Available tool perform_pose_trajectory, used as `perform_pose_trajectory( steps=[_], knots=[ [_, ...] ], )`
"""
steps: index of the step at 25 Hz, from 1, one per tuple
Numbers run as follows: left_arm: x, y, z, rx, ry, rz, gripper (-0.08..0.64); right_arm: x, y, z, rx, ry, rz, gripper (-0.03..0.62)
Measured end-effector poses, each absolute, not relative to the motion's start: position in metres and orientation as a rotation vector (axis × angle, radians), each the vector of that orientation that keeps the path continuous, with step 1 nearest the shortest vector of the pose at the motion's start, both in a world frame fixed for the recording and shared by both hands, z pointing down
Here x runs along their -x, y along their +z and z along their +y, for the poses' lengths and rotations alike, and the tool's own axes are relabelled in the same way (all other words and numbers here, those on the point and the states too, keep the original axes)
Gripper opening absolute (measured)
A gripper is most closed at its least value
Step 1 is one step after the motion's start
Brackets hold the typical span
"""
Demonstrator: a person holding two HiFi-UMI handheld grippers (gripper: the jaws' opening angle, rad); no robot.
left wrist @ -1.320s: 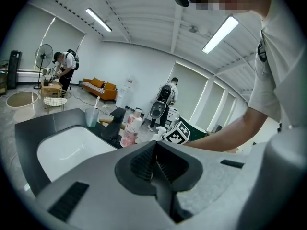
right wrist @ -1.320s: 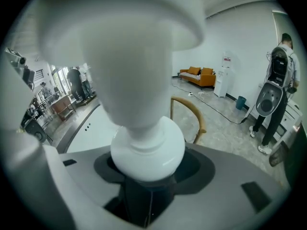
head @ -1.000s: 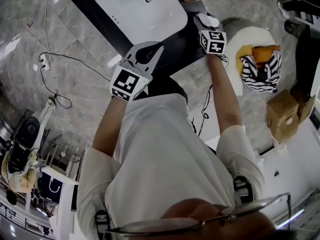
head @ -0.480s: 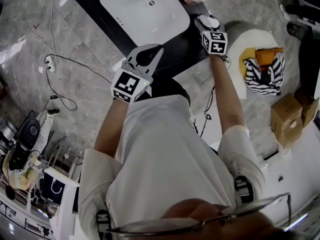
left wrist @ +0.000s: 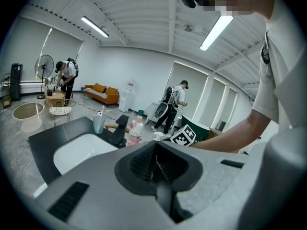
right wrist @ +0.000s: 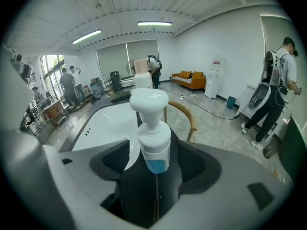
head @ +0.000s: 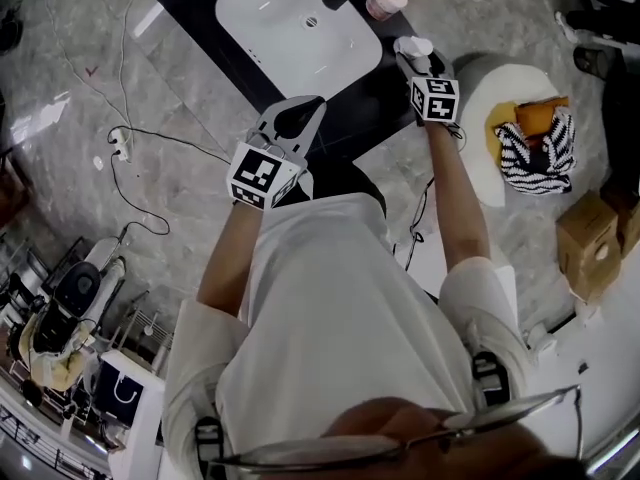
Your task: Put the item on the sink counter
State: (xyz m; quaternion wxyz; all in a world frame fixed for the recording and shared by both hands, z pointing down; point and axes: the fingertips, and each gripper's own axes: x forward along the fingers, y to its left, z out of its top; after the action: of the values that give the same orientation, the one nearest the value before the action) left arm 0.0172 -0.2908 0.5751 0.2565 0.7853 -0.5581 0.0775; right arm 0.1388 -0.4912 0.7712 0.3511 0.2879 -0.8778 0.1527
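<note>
Right tool point(right wrist: 156, 171) opening around the pump bottle point(right wrist: 153, 133) near the sink counter's point(head: 370, 88) end; left tool point(left wrist: 154, 159) clenched, empty.

orange sofa point(left wrist: 100, 93) against the white back wall point(left wrist: 144, 66), water dispenser point(left wrist: 127, 98) right beside it, standing fan point(left wrist: 44, 69) off to its left, strip lights point(left wrist: 94, 27) on the ribbed ceiling point(left wrist: 144, 13) above it, shaded windows point(right wrist: 120, 54) further along, grey marble-ish floor point(head: 150, 68), loose cables point(head: 150, 136)
</note>
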Motion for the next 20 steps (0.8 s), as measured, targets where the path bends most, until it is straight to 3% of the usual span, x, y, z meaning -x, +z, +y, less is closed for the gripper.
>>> perform_pose_trajectory(
  steps=[7, 20],
  knots=[
    [-0.002, 0.558, -0.274, -2.168, 0.179, -1.475, 0.005, -0.162, 0.734, -0.461, -0.879, 0.434, -2.265, 0.311],
    [0.028, 0.544, -0.215, -2.366, 0.258, -1.228, 0.005, -0.173, 0.633, -0.356, -1.231, 0.494, -2.245, 0.191]
  ],
)
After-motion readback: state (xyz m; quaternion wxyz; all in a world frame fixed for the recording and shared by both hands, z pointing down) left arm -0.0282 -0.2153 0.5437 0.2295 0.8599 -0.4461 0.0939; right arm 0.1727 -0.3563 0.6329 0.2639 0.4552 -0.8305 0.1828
